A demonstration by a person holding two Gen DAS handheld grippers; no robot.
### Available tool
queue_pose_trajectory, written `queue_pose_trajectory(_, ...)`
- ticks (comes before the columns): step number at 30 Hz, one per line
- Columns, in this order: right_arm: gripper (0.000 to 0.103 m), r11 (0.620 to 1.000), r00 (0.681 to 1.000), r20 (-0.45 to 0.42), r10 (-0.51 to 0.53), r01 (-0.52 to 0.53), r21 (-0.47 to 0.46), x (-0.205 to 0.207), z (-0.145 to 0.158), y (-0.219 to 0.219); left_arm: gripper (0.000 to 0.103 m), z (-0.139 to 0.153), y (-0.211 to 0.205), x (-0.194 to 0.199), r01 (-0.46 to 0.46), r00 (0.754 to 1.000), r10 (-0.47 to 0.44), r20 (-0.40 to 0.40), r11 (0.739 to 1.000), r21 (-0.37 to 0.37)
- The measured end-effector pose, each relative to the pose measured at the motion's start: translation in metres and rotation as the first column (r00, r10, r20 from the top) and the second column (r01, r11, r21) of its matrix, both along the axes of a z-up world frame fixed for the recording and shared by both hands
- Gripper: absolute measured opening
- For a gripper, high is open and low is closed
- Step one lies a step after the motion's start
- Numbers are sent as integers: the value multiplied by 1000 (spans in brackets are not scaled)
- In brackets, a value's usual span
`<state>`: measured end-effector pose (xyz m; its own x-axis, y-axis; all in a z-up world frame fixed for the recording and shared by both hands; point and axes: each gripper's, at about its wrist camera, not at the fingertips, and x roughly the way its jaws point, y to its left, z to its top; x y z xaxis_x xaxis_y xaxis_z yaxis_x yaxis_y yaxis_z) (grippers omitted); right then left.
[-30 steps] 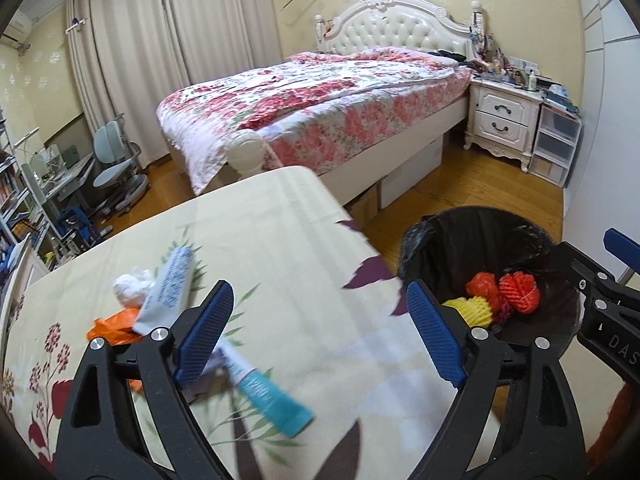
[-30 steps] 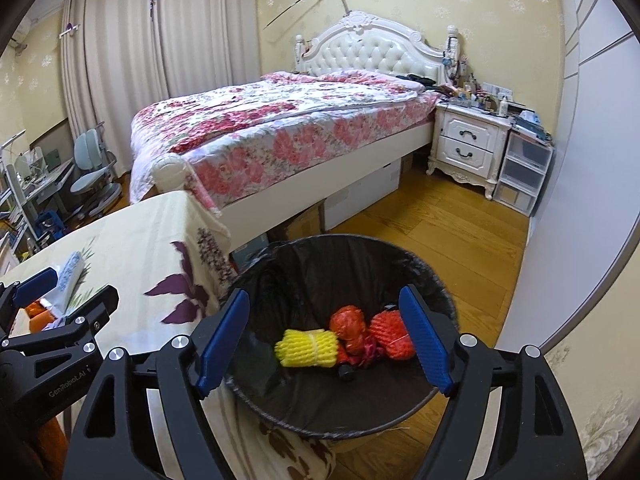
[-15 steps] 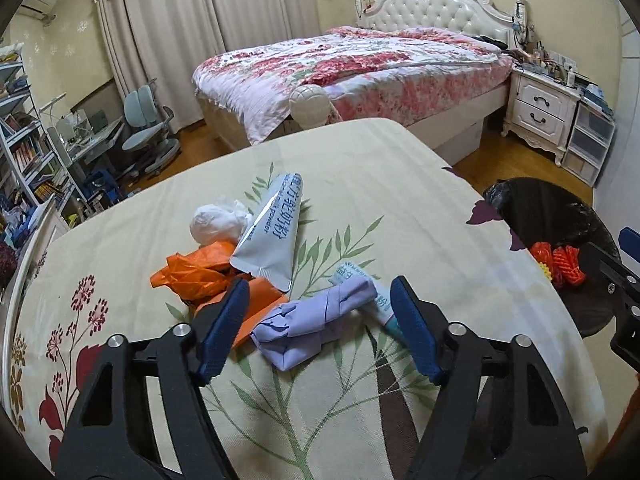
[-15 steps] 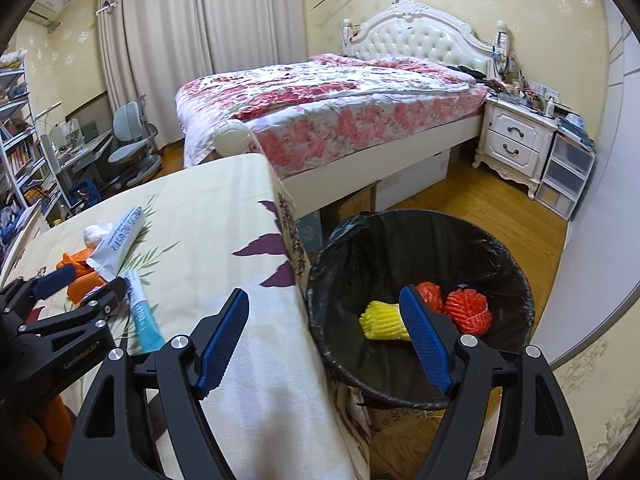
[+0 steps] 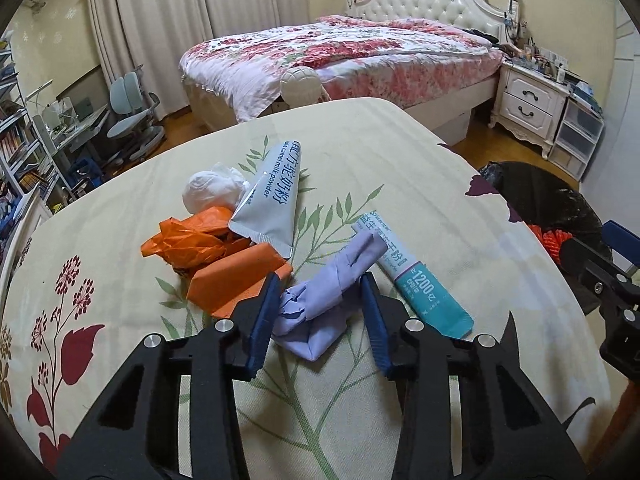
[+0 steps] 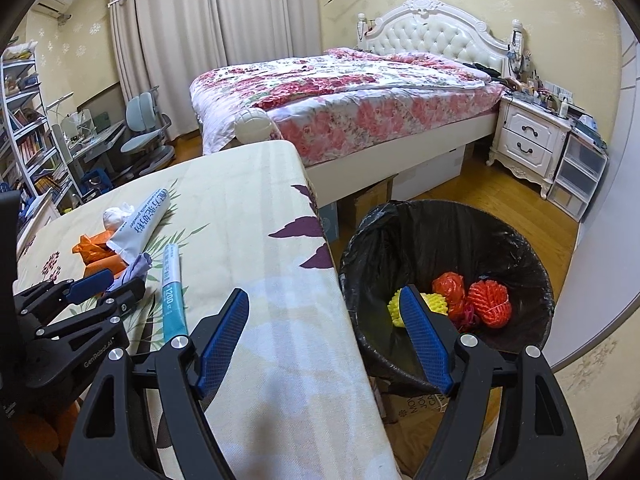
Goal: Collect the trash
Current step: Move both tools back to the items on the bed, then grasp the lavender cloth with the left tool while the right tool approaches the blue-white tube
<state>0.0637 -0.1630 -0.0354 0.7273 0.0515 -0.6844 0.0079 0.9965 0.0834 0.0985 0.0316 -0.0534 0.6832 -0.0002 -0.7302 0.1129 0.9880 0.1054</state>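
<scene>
Trash lies on the floral table [image 5: 380, 152]: a crumpled lilac paper [image 5: 332, 296], an orange packet and wrapper [image 5: 224, 264], a grey-white sachet [image 5: 276, 196], a teal stick pack [image 5: 416, 276] and a white tissue ball [image 5: 212, 188]. My left gripper [image 5: 320, 316] is open, its jaws on either side of the lilac paper without closing on it. My right gripper [image 6: 324, 344] is open and empty, above the table edge beside the black-lined bin [image 6: 500, 240], which holds red and yellow net wraps [image 6: 476, 304].
The bin [image 5: 552, 204] stands on the wooden floor right of the table. A bed [image 6: 360, 92] and white nightstand [image 6: 532, 140] are behind it. A desk, chairs and shelves [image 6: 100, 136] are at the far left.
My left gripper has swung from the bin side back over the trash pile, moved down onto the lilac paper, and its jaws have narrowed around it. My right gripper has drifted left toward the table.
</scene>
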Motion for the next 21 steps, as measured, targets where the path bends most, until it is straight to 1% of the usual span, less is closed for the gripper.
queue_pose_trajectory(1,75,1000,1000,-2,4,-4,2,0,-1,2,28,1,2,-4,-4,1000,4,7,1000,3)
queue_pose_trajectory(2,75,1000,1000,-4,8,-8,5,-1,-2,3,26,3,2,-6,0,1000,0,14,1000,0)
queue_pose_trajectory(3,75,1000,1000,-6,14,-14,8,-2,-2,6,21,4,5,-11,0,1000,1,20,1000,-3)
queue_pose_trajectory(6,75,999,999,-14,34,-34,9,-1,-5,14,21,4,13,-18,-7,1000,7,11,1000,-10)
queue_pose_trajectory(12,75,998,997,-24,70,-70,2,-3,-9,30,21,4,24,-30,-13,1000,13,22,1000,-8)
queue_pose_trajectory(18,75,995,994,-39,100,-100,1,-7,-15,42,21,5,38,-38,-30,999,31,17,998,-47)
queue_pose_trajectory(21,75,994,994,-38,105,-105,5,-9,-14,44,22,5,46,-41,-47,999,48,14,998,-52)
